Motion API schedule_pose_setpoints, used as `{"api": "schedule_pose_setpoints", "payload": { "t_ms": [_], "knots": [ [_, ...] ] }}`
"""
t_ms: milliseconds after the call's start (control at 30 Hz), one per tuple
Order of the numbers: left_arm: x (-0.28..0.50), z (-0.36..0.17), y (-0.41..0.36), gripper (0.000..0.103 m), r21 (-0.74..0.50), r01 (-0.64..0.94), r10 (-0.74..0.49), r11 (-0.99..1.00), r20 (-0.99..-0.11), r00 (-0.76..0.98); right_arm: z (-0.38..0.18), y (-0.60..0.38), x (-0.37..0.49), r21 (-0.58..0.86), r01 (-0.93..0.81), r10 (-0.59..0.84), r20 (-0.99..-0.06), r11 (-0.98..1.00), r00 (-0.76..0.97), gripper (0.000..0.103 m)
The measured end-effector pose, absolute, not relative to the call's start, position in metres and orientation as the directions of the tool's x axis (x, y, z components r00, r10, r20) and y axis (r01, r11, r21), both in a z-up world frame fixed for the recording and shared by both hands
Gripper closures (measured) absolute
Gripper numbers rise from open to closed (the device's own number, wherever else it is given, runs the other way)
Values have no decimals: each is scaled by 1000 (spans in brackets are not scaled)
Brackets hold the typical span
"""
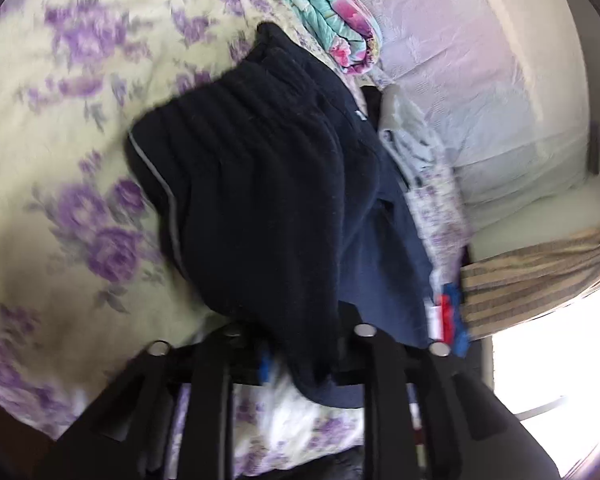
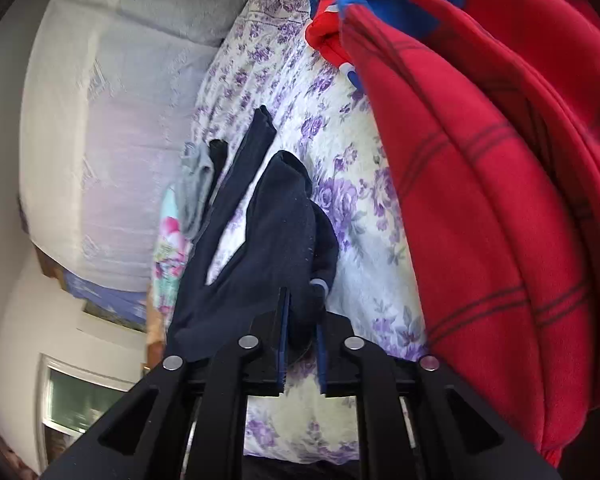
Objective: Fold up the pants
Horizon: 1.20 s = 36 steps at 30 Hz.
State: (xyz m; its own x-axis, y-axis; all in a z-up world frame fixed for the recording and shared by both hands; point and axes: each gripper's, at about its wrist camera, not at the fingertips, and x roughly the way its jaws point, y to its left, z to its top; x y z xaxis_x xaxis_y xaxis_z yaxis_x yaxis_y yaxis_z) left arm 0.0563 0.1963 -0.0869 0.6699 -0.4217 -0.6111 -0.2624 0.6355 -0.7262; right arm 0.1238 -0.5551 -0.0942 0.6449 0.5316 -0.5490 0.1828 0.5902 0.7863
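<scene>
Dark navy pants [image 1: 256, 200] with a ribbed waistband and a thin grey side stripe hang bunched above the floral bed sheet [image 1: 60, 160]. My left gripper [image 1: 300, 360] is shut on the pants' fabric, which drapes over its fingers. In the right wrist view the pants [image 2: 272, 232] stretch away from me, their legs trailing toward the far side of the bed. My right gripper [image 2: 302, 320] is shut on a fold of the pants between its blue-padded fingers [image 2: 283, 340].
A red plaid fleece garment [image 2: 500, 180] with blue parts fills the right side. A folded teal floral blanket [image 1: 332, 16] and a grey garment [image 1: 416, 140] lie by the white pillows [image 1: 480, 80]. The floral sheet [image 2: 360, 220] covers the bed. A window [image 1: 560, 380] is at the right.
</scene>
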Motion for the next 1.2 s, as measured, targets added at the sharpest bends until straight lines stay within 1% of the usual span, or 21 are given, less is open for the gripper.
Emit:
{"api": "schedule_pose_setpoints", "payload": {
  "t_ms": [33,133,200,267,300,333,367,400,467,500,533,567,667,733,767,833,900,967,1100,1167,1200],
  "knots": [
    [53,-84,196,63,-703,-269,-389,659,-624,678,-94,-556,124,752,209,497,-591,626,636,82],
    [41,-79,205,52,-695,-278,-356,663,-619,700,-88,-564,113,746,241,455,-593,621,664,82],
    [36,-77,215,46,-699,-296,-338,650,-616,711,-70,-568,102,690,261,335,-602,676,725,78],
    [35,-70,219,46,-683,-306,-307,663,-621,721,-46,-564,94,622,247,231,-585,743,778,77],
    [35,-67,221,46,-676,-303,-297,671,-620,726,-38,-560,93,612,217,226,-564,761,794,71],
    [37,-61,220,45,-658,-301,-273,690,-623,734,-31,-552,95,615,168,252,-536,771,806,66],
    [37,-57,222,43,-637,-303,-249,709,-628,737,-27,-546,99,623,125,287,-518,772,805,56],
    [37,-57,223,41,-616,-303,-233,727,-637,735,-28,-535,107,633,71,342,-506,771,792,51],
    [43,-66,221,38,-551,-339,-185,762,-688,702,-40,-513,127,634,16,424,-536,773,730,50],
    [43,-73,222,39,-535,-339,-180,774,-699,692,-56,-504,140,626,35,442,-589,779,677,50],
    [41,-76,222,41,-538,-326,-185,777,-691,699,-74,-499,149,621,83,443,-640,780,628,51],
    [37,-75,224,41,-543,-314,-189,779,-681,707,-85,-499,150,629,101,444,-644,771,623,56],
    [32,-66,231,42,-581,-318,-208,749,-662,720,-82,-508,144,651,86,460,-617,754,638,57],
    [30,-39,232,44,-532,-317,-134,785,-646,752,-67,-514,142,642,91,436,-610,761,661,55],
    [29,-26,232,43,-498,-319,-92,807,-639,763,-56,-512,142,620,69,417,-601,782,682,54],
    [29,1,236,32,-470,-310,-45,827,-605,795,-32,-507,142,601,7,411,-555,799,723,50],
    [38,15,236,31,-455,-306,-28,837,-592,805,-19,-499,143,620,-48,441,-500,783,745,47],
    [59,23,224,31,-442,-263,-63,858,-598,799,-12,-484,154,626,-98,478,-476,774,738,46],
    [104,8,184,31,-412,-164,-166,896,-654,738,-25,-440,182,642,-162,574,-509,750,641,41],
    [126,-18,166,31,-333,-160,-145,929,-728,671,-42,-427,194,656,-148,604,-551,740,576,39],
    [137,-35,163,34,-261,-178,-89,949,-763,640,-55,-426,200,653,-109,597,-595,749,538,39]
  ]
}}
